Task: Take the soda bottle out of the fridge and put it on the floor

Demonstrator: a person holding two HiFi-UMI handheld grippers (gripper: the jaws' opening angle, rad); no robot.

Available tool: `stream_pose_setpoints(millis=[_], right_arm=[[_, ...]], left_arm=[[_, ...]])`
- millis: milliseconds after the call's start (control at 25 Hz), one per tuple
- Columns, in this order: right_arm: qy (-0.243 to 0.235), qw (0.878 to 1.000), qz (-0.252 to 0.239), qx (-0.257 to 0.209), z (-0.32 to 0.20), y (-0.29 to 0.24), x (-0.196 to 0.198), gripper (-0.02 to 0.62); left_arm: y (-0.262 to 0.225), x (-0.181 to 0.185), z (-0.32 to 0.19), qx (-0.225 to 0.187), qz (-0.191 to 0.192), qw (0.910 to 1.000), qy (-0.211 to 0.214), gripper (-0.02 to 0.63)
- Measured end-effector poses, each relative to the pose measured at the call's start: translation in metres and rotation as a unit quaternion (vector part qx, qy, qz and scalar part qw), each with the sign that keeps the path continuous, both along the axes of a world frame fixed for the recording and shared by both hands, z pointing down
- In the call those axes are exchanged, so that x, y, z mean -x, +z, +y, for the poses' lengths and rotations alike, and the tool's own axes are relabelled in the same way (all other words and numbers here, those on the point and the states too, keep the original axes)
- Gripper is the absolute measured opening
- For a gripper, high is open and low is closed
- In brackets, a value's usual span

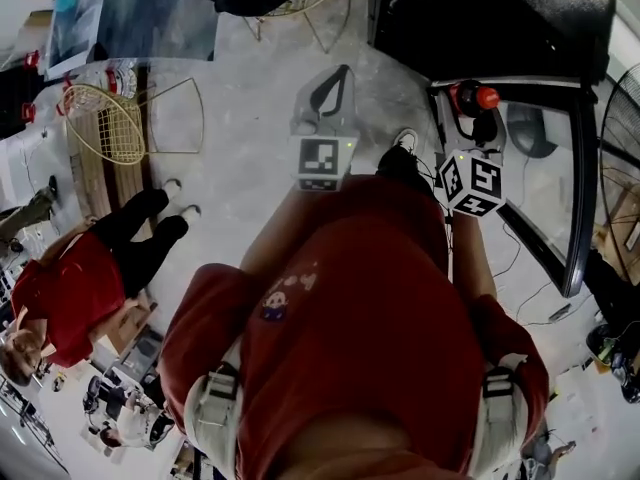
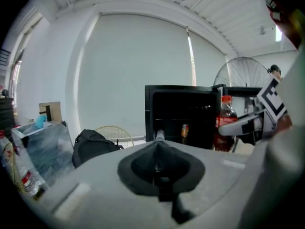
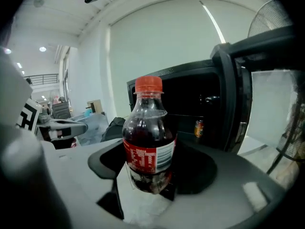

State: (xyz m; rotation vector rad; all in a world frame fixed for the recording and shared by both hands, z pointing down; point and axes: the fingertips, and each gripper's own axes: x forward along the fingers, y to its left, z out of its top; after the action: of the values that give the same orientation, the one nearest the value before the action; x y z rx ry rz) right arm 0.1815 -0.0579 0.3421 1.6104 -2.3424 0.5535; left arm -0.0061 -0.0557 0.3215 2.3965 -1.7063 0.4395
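One red-labelled soda bottle (image 3: 148, 142), print unreadable, clamped in right jaws; left jaws pressed together.

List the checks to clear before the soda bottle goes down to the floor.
1. Grip on the soda bottle by the right gripper: ok, held upright between the jaws.
2. Bottle out of the fridge: ok, the fridge stands behind it.
3. The red cap in place: ok; how tight, cannot tell.
4. The left gripper out of the way: ok, shut, empty, off to the side.
5. Bare floor to set it on: ok, a pale open patch ahead of the person.
6. The fridge door closed: not ok, it stands open.
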Motion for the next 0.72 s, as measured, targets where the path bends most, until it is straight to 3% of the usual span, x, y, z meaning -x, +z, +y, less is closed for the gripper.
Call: stream_pose_setpoints(millis=[400, 720], right_arm=[[-0.035, 0.999, -0.003, -0.015, 0.002, -0.016, 0.021, 0.302], [-0.101, 0.995, -0.010, -0.005, -0.008, 0.005, 0.045, 0.302]], left_arm=[[-0.024, 0.019, 0.001, -0.019, -0.011, 0.9997, -0.014, 0.000], [-0.003, 0.031, 0.012, 0.002, -0.029, 0.9969, -0.074, 0.000]])
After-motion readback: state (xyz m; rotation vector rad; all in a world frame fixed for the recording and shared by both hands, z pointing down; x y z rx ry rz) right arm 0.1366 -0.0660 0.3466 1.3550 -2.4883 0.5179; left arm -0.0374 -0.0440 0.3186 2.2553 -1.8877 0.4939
